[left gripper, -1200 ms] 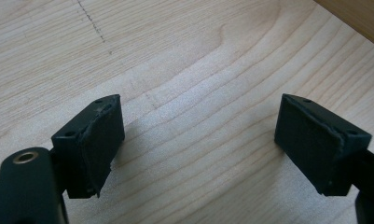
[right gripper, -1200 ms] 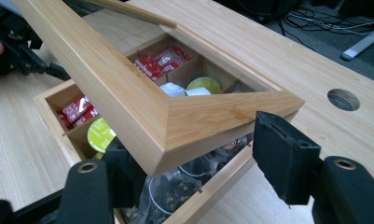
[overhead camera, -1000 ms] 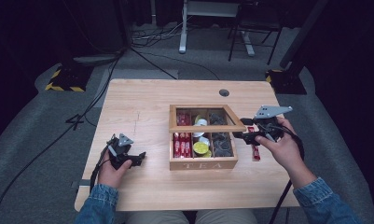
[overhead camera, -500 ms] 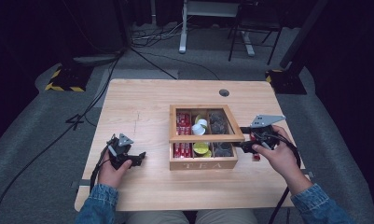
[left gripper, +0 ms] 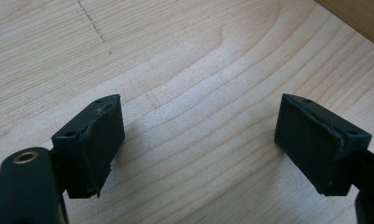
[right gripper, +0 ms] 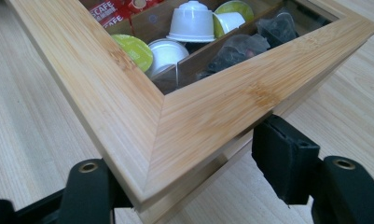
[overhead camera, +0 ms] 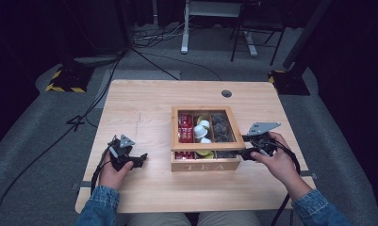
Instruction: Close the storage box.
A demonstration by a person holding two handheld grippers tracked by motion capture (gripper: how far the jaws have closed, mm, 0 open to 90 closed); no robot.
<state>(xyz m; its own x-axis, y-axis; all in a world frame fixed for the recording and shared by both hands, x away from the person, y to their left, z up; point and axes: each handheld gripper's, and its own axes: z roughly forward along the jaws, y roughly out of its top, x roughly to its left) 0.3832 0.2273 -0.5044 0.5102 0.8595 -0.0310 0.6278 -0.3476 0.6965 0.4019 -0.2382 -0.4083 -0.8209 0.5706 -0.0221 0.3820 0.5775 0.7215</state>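
Lab or studio: dark room, floor cables [overhead camera: 144, 54], hazard-taped stand bases [overhead camera: 64, 80]

Two forearms in blue denim sleeves come in from the 6 o'clock edge of the high view. The left hand [overhead camera: 112, 168] holds the left claw [overhead camera: 138, 159] low, pointing toward 3 o'clock. In the left gripper view its two black jaws stand wide apart with nothing between them. The right hand [overhead camera: 277, 160] holds the right claw [overhead camera: 245, 147], pointing toward 9 o'clock. Its jaws are also apart, one higher and one lower, and its grey plate is on top.
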